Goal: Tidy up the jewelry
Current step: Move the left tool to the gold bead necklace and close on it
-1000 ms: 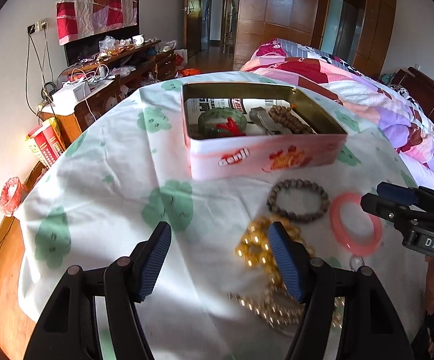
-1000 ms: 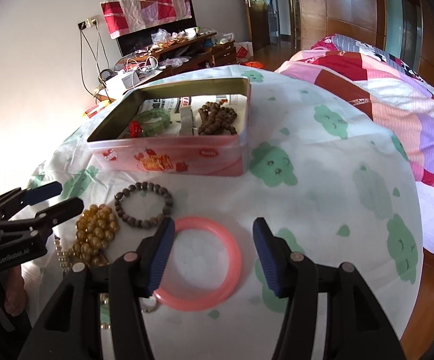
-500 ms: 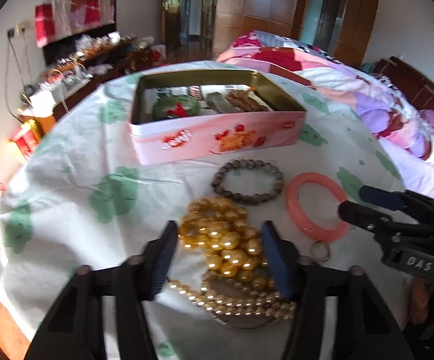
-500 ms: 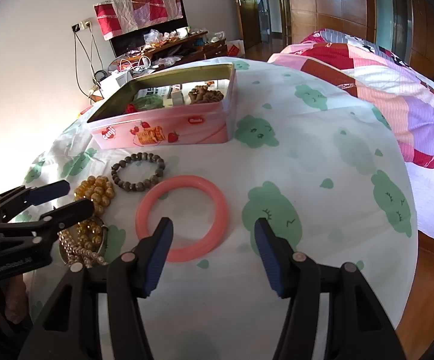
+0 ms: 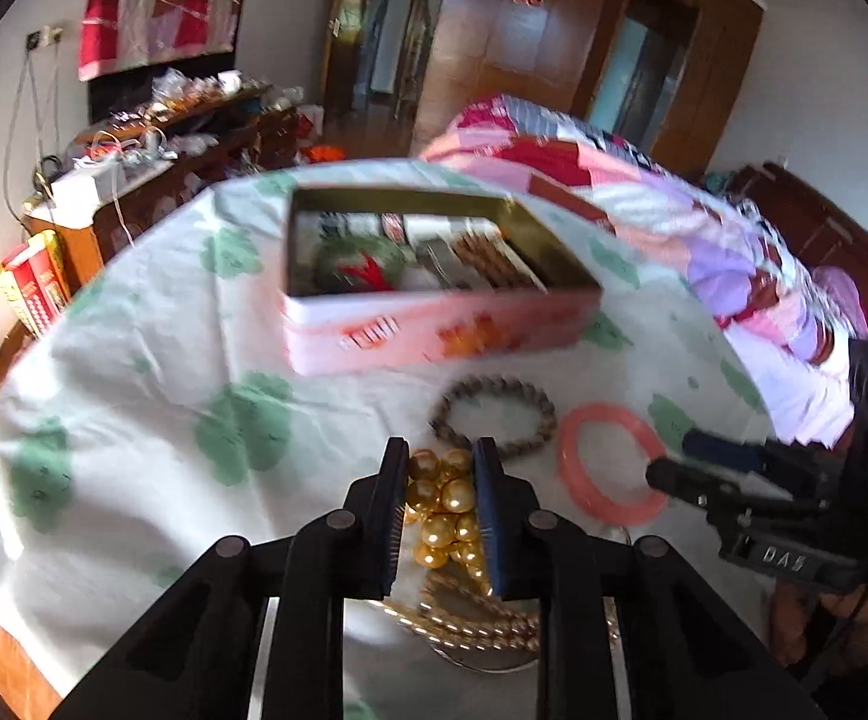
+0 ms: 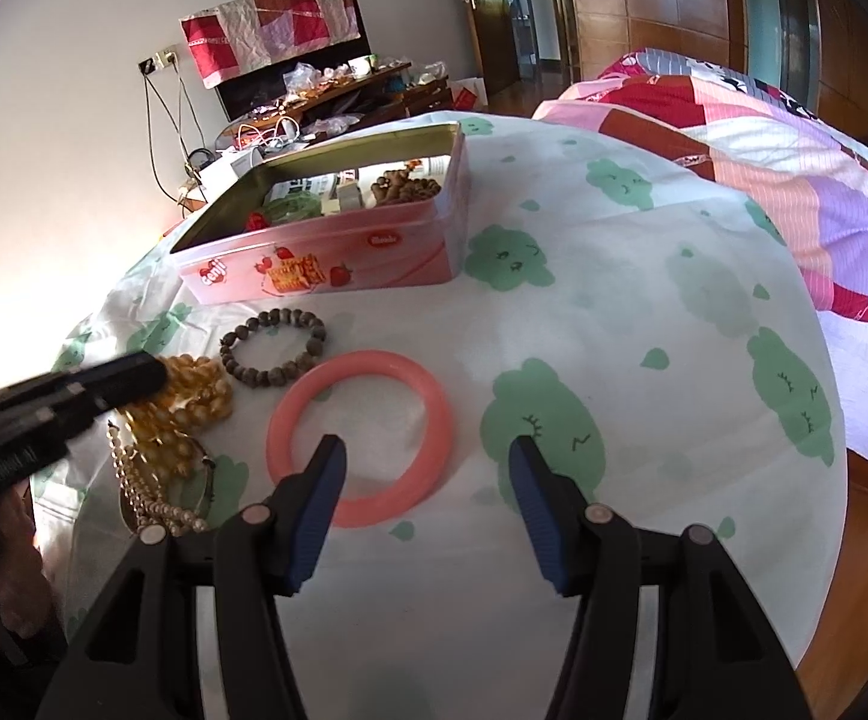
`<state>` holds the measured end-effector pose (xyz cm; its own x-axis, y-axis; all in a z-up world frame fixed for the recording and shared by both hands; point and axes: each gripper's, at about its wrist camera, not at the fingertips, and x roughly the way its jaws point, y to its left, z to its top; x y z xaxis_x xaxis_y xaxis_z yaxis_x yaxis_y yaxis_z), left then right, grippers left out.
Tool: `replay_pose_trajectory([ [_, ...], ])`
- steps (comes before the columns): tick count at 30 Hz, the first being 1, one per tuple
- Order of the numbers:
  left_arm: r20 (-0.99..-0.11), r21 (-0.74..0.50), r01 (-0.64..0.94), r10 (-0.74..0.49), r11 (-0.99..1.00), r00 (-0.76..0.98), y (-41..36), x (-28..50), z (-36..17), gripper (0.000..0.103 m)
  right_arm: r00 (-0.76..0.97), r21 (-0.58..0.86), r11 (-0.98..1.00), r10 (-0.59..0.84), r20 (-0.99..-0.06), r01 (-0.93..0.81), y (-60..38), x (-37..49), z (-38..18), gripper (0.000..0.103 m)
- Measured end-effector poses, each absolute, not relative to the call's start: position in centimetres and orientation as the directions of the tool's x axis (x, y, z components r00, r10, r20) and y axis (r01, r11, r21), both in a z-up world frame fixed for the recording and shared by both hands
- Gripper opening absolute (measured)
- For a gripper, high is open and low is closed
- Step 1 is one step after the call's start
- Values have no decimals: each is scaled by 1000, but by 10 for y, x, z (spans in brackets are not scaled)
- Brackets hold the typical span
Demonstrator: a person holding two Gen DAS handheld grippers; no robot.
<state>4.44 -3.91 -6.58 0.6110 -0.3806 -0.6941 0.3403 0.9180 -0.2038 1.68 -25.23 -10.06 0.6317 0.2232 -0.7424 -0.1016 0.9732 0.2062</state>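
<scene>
My left gripper (image 5: 440,468) is shut on the gold bead bracelet (image 5: 443,504), low over the cloth; it also shows in the right wrist view (image 6: 134,375) over the gold beads (image 6: 194,396). A thin pearl chain (image 5: 470,612) trails beneath. A dark wooden bead bracelet (image 5: 494,414) and a pink bangle (image 5: 608,468) lie to the right. My right gripper (image 6: 428,462) is open, its left finger just above the near edge of the bangle (image 6: 362,420). The open pink tin (image 5: 434,324) behind holds a green bangle, brown beads and other pieces.
The table carries a white cloth with green prints (image 6: 644,312). A bed with a patchwork quilt (image 6: 764,138) lies to the right. A cluttered wooden cabinet (image 5: 152,150) stands at the back left. The table's edge drops off at the right (image 6: 842,480).
My left gripper moved right over the gold beads and closed on them. My right gripper drew back slightly from the pink bangle and stays open.
</scene>
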Motion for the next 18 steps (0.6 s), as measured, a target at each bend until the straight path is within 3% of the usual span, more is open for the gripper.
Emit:
replay_pose_trajectory([
  [6,-651,-168,315,-345,934,676,-23,46,-45,22,633,203,974,221,-742,-102,-252,17,-101,59],
  [9,-662,-121,304,-304,945,685,-22,51,-51,22,633,203,974,220,-742,-100,-253,18,-101,59],
  [18,-695,-135,302,-307,944,649,-25,57,-75,22,605,172,980,199,-771,-102,-248,32,-102,59],
])
